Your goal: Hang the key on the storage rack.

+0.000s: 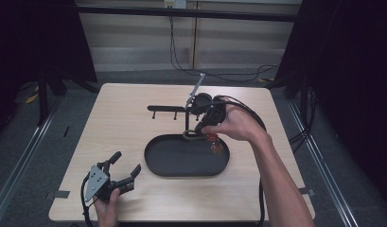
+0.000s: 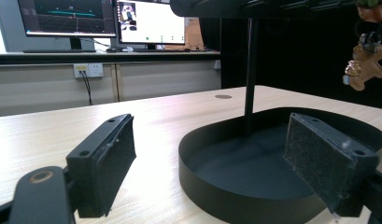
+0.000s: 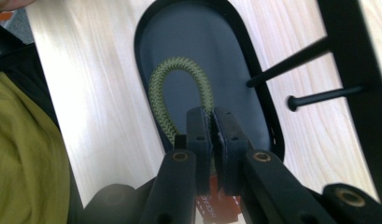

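Observation:
My right gripper (image 1: 197,131) hangs over the far rim of the black oval tray (image 1: 181,174), shut on an olive-green rope loop (image 1: 190,135). A brown gingerbread charm (image 1: 215,145) dangles under the hand. In the right gripper view the jaws (image 3: 212,114) pinch the rope loop (image 3: 160,88) above the tray floor (image 3: 198,51), with an orange-red tag (image 3: 216,205) beneath them. My left gripper (image 1: 126,163) rests open at the table's front left, holding nothing. The left gripper view shows the open jaws (image 2: 209,154), the tray wall (image 2: 212,191) and the charm (image 2: 364,67) hanging at upper right.
A black rack (image 1: 167,109) with short pegs stands just behind the tray; its pegs (image 3: 319,95) point out close to the right gripper. A post (image 2: 251,70) rises from the tray. Cables trail over the table's right side. Bare wood lies at the left.

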Available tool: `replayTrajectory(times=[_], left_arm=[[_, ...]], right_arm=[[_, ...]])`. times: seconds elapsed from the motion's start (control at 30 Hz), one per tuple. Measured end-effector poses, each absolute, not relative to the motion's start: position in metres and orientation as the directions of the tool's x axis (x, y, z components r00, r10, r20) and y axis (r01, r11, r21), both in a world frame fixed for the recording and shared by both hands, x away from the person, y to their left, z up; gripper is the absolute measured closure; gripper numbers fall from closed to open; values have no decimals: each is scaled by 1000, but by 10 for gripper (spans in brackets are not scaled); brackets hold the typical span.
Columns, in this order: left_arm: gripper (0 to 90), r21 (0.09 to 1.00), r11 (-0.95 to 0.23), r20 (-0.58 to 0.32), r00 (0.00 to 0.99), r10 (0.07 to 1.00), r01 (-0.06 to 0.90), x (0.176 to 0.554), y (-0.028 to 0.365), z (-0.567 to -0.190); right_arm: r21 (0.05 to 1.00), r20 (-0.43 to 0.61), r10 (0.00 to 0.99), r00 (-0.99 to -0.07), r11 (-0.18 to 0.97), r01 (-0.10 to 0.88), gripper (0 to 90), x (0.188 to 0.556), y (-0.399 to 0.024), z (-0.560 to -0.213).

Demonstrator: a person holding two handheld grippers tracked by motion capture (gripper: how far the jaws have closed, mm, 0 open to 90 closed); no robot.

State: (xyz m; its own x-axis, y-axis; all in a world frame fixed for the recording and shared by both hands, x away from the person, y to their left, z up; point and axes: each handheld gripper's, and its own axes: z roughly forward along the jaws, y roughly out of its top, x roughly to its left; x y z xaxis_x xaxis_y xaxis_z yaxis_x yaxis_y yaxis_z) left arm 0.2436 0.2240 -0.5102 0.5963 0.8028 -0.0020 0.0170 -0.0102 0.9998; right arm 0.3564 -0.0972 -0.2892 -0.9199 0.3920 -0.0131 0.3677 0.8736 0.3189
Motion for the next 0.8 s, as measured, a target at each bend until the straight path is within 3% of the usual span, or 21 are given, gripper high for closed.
replayTrajectory(times=[0.47,0.8], left_arm=[[161,1000,-12,-1,597,802,18,244,224,-510],[160,1000,-10,-2,596,803,16,244,224,-510]], right_arm=[[378,-36,443,-896,836,398,859,378,-99,-281],[362,-59,461,-886,837,411,858,388,-99,-285]])
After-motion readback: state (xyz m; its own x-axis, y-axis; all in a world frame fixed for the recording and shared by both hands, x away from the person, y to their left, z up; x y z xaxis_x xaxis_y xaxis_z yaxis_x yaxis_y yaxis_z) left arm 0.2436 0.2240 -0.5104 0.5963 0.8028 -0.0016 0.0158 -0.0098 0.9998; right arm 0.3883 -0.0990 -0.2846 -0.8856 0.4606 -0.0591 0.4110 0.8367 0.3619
